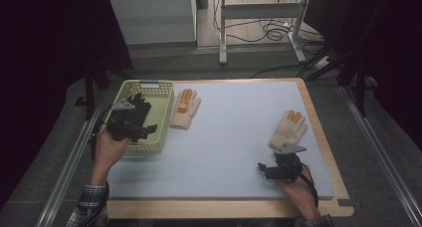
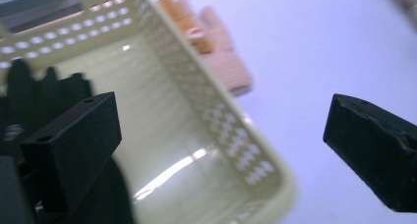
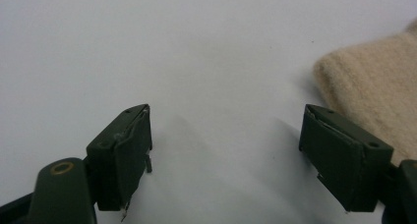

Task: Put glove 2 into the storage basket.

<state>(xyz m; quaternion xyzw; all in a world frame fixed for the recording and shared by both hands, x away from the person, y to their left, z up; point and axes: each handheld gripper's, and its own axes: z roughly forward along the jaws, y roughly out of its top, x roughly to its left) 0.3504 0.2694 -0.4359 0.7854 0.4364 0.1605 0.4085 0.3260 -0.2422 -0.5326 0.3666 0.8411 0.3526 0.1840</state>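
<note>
Black glove point(image 1: 140, 103) in basket point(image 1: 161, 118), claws agape

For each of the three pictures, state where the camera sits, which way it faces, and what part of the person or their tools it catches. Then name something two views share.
High view: above the person's side, looking forward and down on the table; both forearms, left gripper, right gripper.
Left gripper view: rides that gripper, faces the basket; open jaws.
Right gripper view: rides that gripper, faces the mat; open jaws.
Shared: the basket and the glove beside it show in high and left gripper views.
</note>
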